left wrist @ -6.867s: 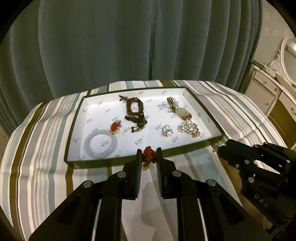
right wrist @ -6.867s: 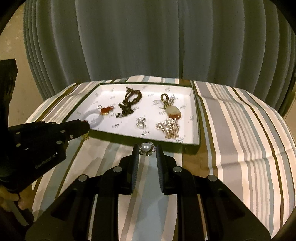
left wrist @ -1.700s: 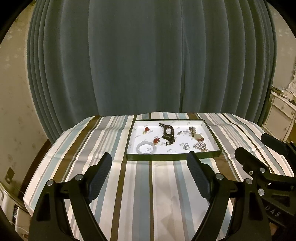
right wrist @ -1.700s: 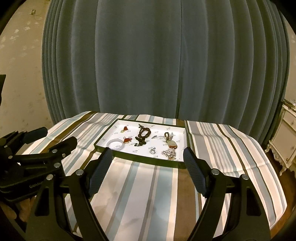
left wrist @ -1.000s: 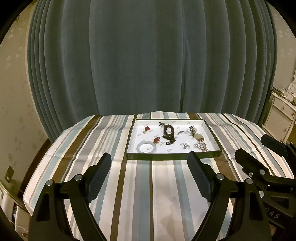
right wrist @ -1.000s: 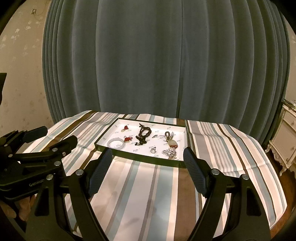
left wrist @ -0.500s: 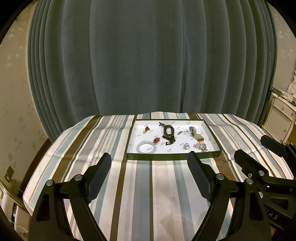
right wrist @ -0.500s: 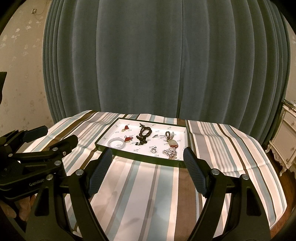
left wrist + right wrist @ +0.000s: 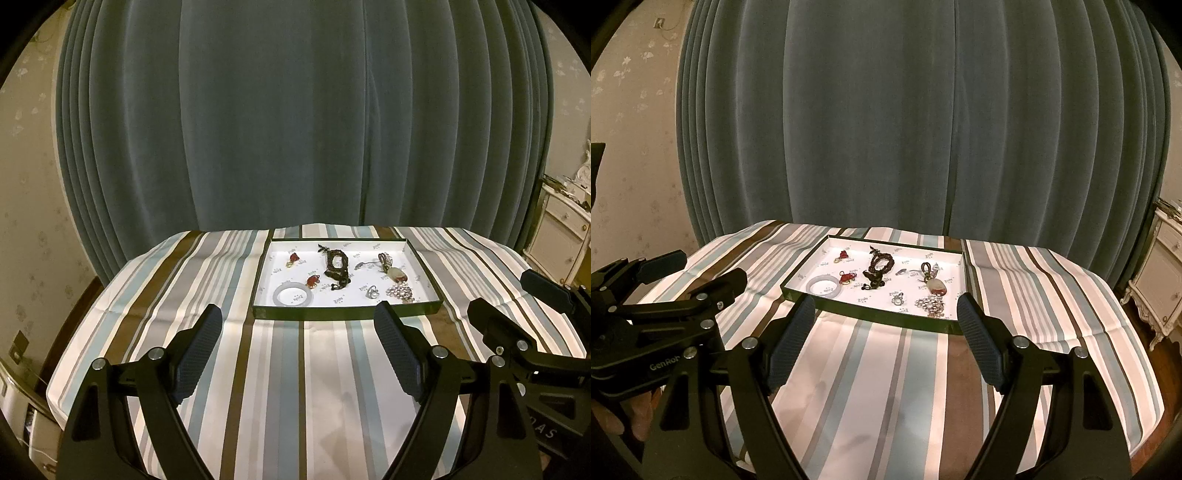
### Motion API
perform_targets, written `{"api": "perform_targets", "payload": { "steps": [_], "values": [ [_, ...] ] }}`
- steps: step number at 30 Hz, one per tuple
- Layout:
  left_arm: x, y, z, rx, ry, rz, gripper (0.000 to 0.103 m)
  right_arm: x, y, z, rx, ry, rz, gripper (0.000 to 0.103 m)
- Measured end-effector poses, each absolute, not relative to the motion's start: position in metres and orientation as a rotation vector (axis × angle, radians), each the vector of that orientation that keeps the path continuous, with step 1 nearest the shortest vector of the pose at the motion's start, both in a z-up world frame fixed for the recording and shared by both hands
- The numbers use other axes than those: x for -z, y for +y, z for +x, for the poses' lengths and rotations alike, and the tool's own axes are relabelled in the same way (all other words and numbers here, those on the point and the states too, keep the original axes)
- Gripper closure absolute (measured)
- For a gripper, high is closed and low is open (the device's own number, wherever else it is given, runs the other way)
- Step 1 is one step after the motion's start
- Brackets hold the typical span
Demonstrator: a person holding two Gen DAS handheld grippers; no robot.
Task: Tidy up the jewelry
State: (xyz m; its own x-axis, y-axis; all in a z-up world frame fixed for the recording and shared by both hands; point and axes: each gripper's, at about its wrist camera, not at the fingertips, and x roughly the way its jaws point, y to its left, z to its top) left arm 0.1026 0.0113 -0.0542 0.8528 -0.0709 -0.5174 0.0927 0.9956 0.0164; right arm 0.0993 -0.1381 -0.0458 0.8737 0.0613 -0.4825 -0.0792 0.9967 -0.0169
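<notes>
Both tongs had backed far away from the dark green tray with white inside point(image 9: 347, 314) since the earlier frame, when each pinched a small jewel. Now the left tongs point(image 9: 298, 330) and right tongs point(image 9: 885, 320) stood spread wide and held nothing. All the jewelry lay in the tray at 12 o'clock, like the pale round bangle point(image 9: 293, 294) and the sparkly silver cluster point(image 9: 930, 306). No jewel showed on the striped tablecloth point(image 9: 325, 387), so the job looked done; staying back, well apart from the tray, seemed best.
</notes>
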Motion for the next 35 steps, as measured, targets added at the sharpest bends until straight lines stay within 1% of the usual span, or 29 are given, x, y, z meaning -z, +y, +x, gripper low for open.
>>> {"api": "perform_targets", "payload": {
  "steps": [9,12,25,31,35],
  "values": [
    [0.053,0.012,0.102,0.083,0.538,0.043,0.020,0.046,-0.139,0.099,-0.074,0.502,-0.036,0.024],
    [0.053,0.012,0.101,0.077,0.539,0.042,0.017,0.046,-0.139,0.099,-0.073,0.503,-0.036,0.024],
    [0.051,0.011,0.100,0.075,0.538,0.030,0.016,0.045,-0.139,0.100,-0.075,0.503,-0.037,0.024],
    [0.062,0.016,0.109,0.047,0.572,0.023,0.016,0.047,-0.137,0.100,-0.073,0.510,-0.033,0.023],
    [0.079,0.028,0.127,0.012,0.621,0.003,0.016,0.055,-0.149,0.110,-0.049,0.532,-0.013,0.019]
  ]
}}
